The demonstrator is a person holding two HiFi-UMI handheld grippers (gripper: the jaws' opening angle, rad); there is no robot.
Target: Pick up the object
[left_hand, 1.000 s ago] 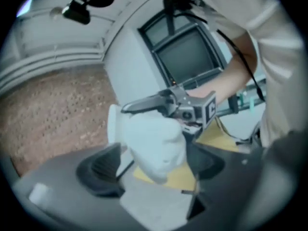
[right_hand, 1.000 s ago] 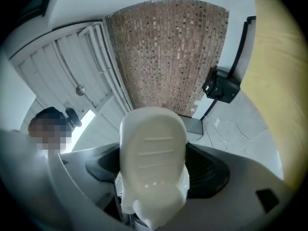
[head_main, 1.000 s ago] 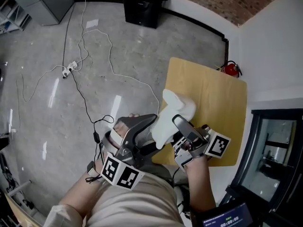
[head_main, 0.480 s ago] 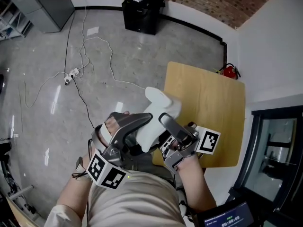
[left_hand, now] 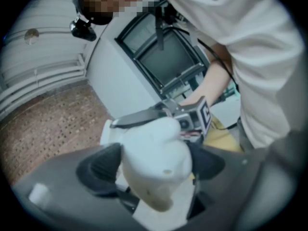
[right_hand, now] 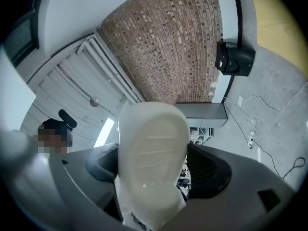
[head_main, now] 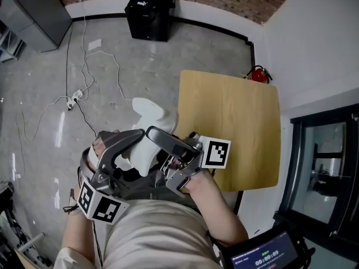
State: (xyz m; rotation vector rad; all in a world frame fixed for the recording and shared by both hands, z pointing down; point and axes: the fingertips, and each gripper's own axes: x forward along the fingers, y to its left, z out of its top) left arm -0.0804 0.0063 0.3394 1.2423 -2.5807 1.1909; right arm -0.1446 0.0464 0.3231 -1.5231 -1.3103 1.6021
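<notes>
The white, shoe-shaped moulded foam object [head_main: 147, 129] had swung left off the pale wooden tabletop [head_main: 235, 122] in the half-second before this shot. It hung clear of the tabletop's left edge, above the grey concrete floor [head_main: 45, 83]. I held it between both tools: my left gripper [head_main: 128, 144] clamped on one end, my right gripper [head_main: 162, 144] closed across the flat underside at the other. With the object airborne, I judged the pick-up done; what remained was keeping both grips even.
</notes>
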